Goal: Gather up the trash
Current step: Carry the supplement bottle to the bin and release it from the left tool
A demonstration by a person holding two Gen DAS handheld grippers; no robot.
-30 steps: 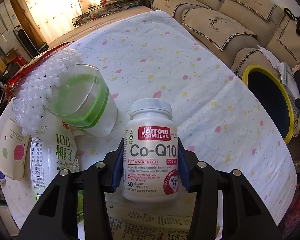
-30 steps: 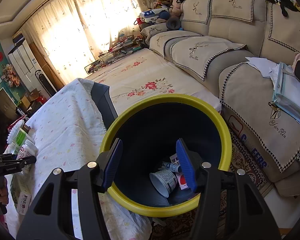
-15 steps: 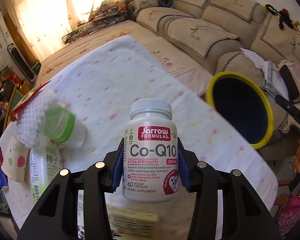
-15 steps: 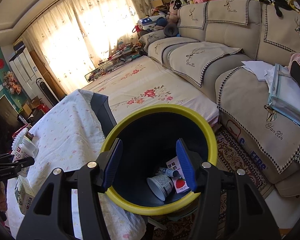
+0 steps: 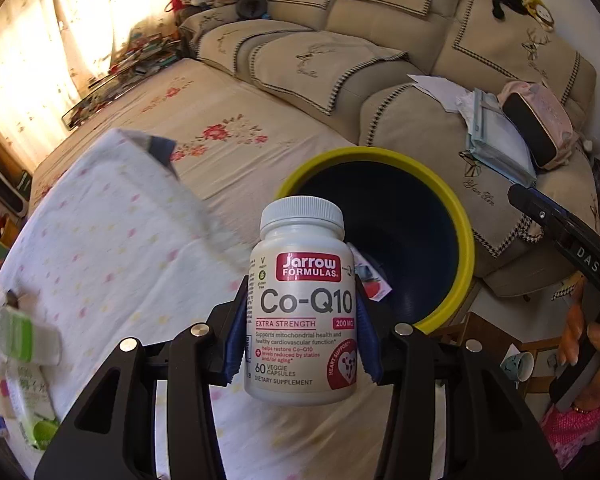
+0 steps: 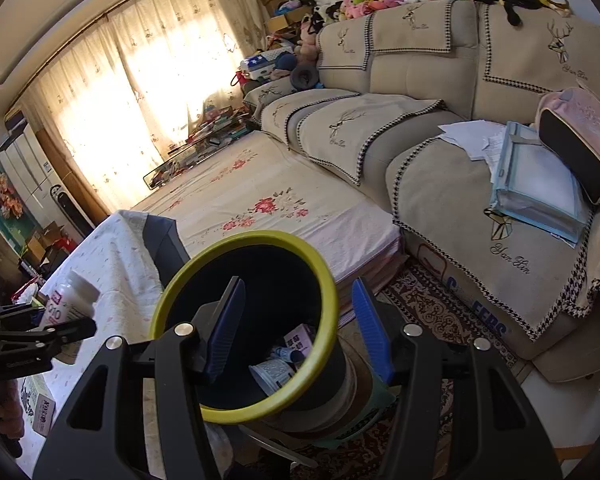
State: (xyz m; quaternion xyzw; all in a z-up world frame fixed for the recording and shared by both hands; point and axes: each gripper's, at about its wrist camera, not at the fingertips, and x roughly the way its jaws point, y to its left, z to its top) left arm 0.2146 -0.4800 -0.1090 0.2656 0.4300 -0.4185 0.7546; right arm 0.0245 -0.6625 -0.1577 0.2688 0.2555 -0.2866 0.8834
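a sunlit living room with a beige sectional sofa [image 6: 440, 152], bright curtains and a low table under a dotted white tablecloth [image 5: 112, 248]. at the far left of the left wrist view a green-and-white bottle [image 5: 28, 344] lies on the cloth, not yet collected. in the middle, the left gripper [image 5: 300, 336] has its blue pads clamped on both sides of a white supplement bottle [image 5: 302, 304], held upright, cap up, label toward the camera, its long axis running across the line between the pads. just right of and beyond the bottle sits the yellow-rimmed bin [image 5: 466, 248], mouth open upward, some trash showing at its bottom. the coming move turns on this: the bin lies ahead and to the right of the held bottle, and the bottle looks short of the rim, near the table's edge, so it probably has to travel further that way before release. the left hand is the one carrying. further right, the right gripper [image 6: 298, 332] hovers above the bin with its jaws apart and nothing between them.
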